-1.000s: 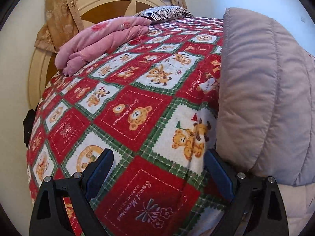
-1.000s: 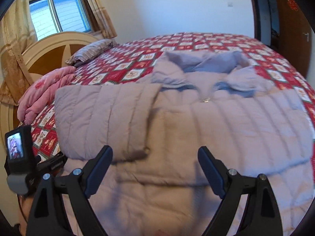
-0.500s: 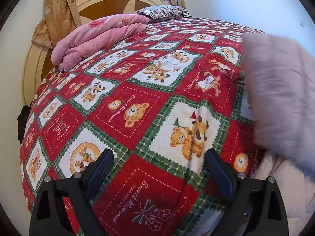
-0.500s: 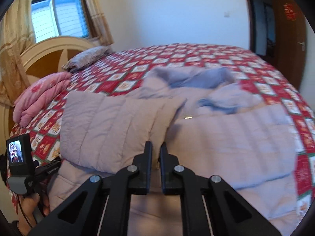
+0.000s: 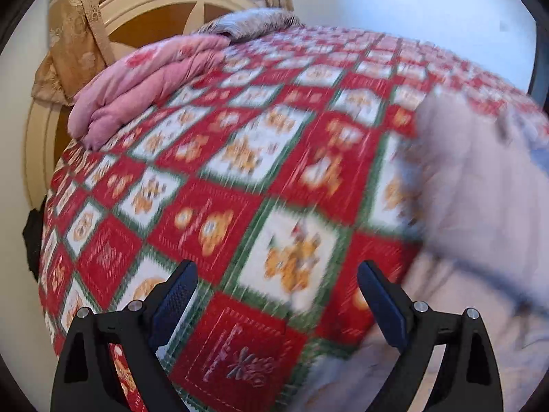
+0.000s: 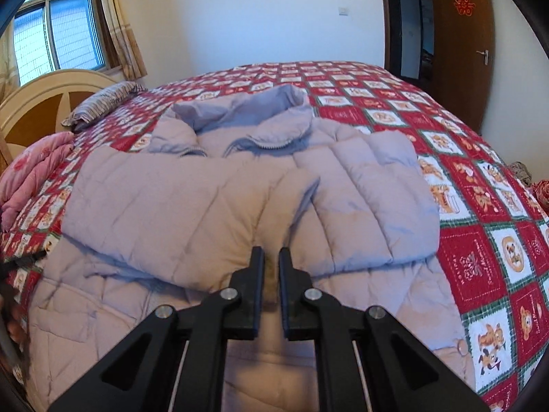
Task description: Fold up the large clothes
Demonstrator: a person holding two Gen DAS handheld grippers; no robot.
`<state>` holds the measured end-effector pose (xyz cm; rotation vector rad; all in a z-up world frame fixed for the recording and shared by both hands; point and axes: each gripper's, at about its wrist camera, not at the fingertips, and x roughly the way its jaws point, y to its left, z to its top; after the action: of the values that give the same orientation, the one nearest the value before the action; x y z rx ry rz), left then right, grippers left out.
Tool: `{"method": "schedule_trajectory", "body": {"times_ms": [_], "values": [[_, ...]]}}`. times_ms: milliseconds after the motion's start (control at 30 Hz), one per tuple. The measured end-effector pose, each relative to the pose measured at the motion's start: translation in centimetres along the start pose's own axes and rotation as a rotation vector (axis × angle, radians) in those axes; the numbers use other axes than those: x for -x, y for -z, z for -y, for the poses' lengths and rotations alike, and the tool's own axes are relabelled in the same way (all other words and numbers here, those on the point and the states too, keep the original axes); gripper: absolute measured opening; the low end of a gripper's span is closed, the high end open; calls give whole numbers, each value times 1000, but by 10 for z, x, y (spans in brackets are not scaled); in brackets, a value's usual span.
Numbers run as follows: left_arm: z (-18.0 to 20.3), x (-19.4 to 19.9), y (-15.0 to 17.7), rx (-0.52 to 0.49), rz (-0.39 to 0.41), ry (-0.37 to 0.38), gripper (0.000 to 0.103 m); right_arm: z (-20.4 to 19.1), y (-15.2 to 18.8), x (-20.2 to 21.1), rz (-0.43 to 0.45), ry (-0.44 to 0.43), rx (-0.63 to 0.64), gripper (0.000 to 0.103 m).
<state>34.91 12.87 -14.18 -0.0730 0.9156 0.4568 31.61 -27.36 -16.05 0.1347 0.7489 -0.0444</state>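
Note:
A lilac puffer jacket (image 6: 240,206) lies on the bed, collar at the far side, both sleeves folded across its front. My right gripper (image 6: 271,257) is shut with its tips low over the jacket's middle, between the two sleeve cuffs; I cannot tell if it pinches fabric. My left gripper (image 5: 276,292) is open and empty above the red checked bedspread (image 5: 240,178), left of the jacket (image 5: 480,189), which is blurred at the right edge of the left wrist view.
A folded pink quilt (image 5: 147,79) and a striped pillow (image 6: 103,106) lie by the cream headboard (image 5: 164,10). A window with curtains (image 6: 58,37) is at the left. A wooden door (image 6: 459,44) stands at the far right.
My right gripper has closed and moved toward the jacket's middle. The right sleeve now lies folded across the front. The left wrist view has shifted left, away from the jacket.

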Motion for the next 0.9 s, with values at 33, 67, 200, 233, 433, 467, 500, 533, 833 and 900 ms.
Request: {"method": "schedule_trajectory", "body": {"times_ms": [33,67,200,233,433,467,500,533,833,900], "values": [[4,6,-7,0,11,20,94,2,0,1,0,14,1,27],[9,13,-17,-2,22,41,94,5,0,4,7,20,-7,48],[44,19,-57,-35,85,69,94,20,-6,23,63,99,-77,43],[53,15,-65,-47,88,69,94,22,-11,31,93,109,-99,41],[115,-28,-84,-142,93,88,94,-14,-52,26,141,-18,-55,40],[125,-36,-81,-164,78,100,94,-20,-58,16,126,-52,-45,41],[133,-42,-76,-179,64,117,94,-25,-63,3,89,-87,-36,40],[139,-45,-70,-189,51,135,94,-29,-64,-11,53,-101,-33,40],[154,-71,-35,-190,28,267,100,-12,-18,-70,-84,-20,-1,31],[147,-80,-36,-141,-12,316,101,-11,-16,-73,-93,-10,7,30]]}}
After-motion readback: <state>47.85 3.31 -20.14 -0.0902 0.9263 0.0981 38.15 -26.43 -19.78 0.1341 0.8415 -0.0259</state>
